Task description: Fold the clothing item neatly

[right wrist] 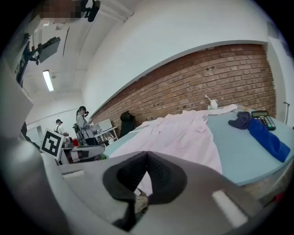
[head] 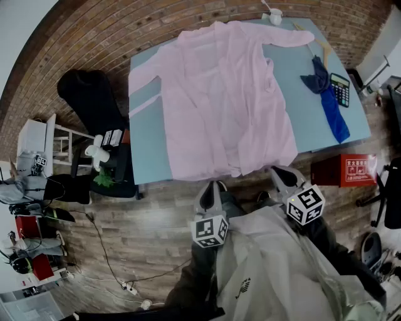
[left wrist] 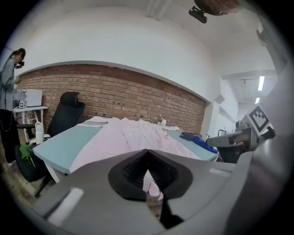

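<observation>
A pale pink long-sleeved garment (head: 219,100) lies spread open and flat on the light blue table (head: 150,150), collar at the far edge, hem hanging slightly over the near edge. Both grippers hang in front of the table's near edge, over the wooden floor, apart from the cloth. My left gripper (head: 211,187) is shut with nothing in it, below the hem's middle. The right gripper (head: 281,171) is shut and empty too, just under the hem's right corner. The left gripper view shows the garment (left wrist: 128,137) beyond the closed jaws (left wrist: 147,156). In the right gripper view it (right wrist: 183,133) lies past the closed jaws (right wrist: 147,157).
A dark blue cloth (head: 329,100) and a calculator (head: 340,89) lie on the table's right side, a white cup (head: 276,17) at the far edge. A black office chair (head: 91,94) and a white side table (head: 44,135) stand left. A red box (head: 351,169) sits right; cables cross the floor.
</observation>
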{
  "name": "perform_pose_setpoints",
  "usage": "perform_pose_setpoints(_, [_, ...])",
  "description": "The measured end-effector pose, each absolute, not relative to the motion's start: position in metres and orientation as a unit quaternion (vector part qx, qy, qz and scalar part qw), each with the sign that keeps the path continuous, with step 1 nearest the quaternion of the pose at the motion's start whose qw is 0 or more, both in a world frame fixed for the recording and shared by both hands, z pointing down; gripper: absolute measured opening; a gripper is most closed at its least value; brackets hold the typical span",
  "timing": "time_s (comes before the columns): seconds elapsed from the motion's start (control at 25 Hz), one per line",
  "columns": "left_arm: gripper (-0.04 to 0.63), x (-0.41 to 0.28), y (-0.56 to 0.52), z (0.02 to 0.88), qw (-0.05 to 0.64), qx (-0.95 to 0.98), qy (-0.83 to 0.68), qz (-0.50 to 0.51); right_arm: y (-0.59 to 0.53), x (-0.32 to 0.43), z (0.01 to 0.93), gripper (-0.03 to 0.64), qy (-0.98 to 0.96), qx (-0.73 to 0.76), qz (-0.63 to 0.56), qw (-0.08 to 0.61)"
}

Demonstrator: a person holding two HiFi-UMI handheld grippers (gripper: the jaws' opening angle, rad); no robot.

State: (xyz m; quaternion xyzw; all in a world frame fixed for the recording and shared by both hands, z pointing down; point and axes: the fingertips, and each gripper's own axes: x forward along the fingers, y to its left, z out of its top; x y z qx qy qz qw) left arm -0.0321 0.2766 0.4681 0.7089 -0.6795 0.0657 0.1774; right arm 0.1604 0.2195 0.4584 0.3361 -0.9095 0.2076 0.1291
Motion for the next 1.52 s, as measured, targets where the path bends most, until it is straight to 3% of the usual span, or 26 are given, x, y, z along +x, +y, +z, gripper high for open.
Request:
perform_pose_setpoints(0.84, [0.008, -0.038, 0.276, 0.472, 0.179, 0.708, -0.679, 0.07, 0.215, 0.16, 0.465, -0.002, -0.901, 0.351, 0.222, 0.128])
perform_pose_setpoints(1.52, [0.008, -0.107, 0.214, 0.473, 0.183, 0.749, -0.631, 0.083, 0.186, 0.072, 0.453, -0.002, -0.906, 0.361, 0.136, 0.173])
